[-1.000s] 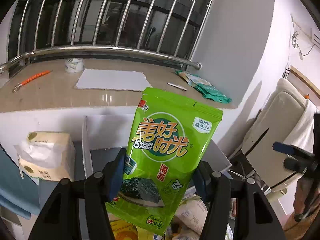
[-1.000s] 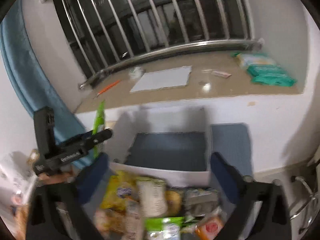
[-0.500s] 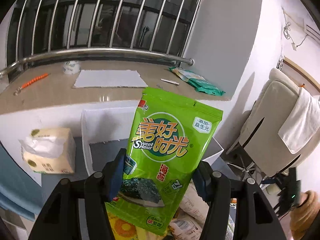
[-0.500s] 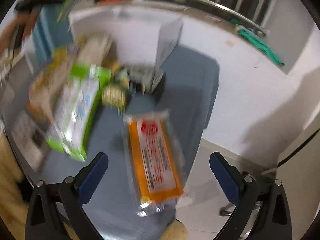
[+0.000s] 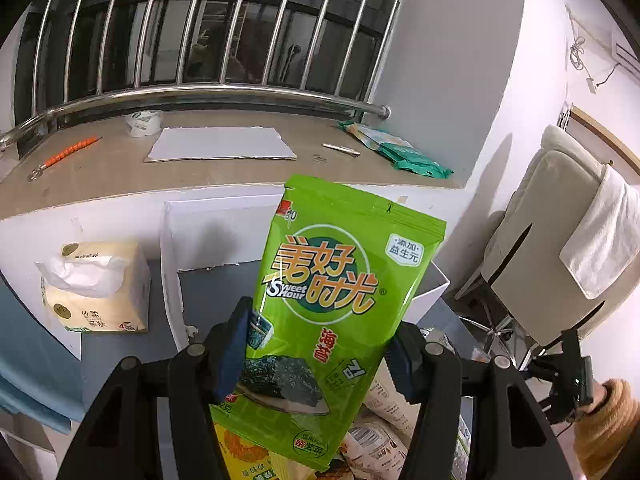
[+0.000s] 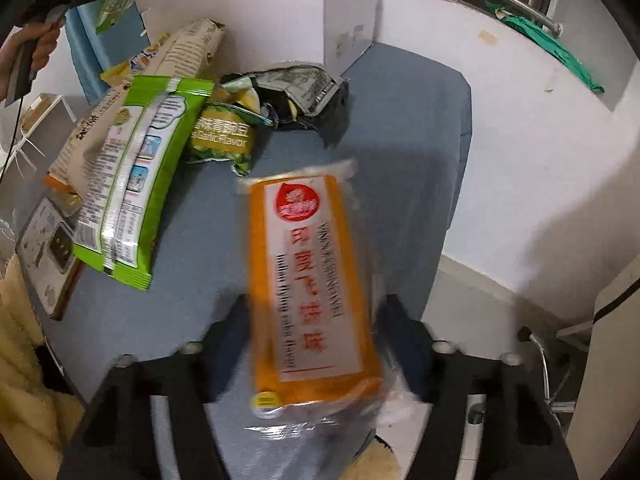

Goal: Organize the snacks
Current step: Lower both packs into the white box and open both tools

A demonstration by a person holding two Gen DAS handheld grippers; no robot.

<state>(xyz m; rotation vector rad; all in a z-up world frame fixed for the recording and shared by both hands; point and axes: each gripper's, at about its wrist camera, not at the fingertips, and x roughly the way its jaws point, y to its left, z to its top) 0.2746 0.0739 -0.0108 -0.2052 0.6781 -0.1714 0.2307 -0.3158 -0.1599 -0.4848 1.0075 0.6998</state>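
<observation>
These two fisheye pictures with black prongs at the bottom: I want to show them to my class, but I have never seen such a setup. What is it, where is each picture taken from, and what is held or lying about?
No robot is here. A person holds a two-finger gripper in each hand, and each carries a camera looking along its fingers, so the black prongs are the gripper itself.

In the left wrist view, the left gripper is shut on a green seaweed snack bag, held upright in front of a white box. A tissue pack stands to one side.

In the right wrist view, the right gripper sits around an orange snack pack on the blue surface; blur hides whether it grips. Further off lies a pile of snacks, among them a green packet.
</observation>
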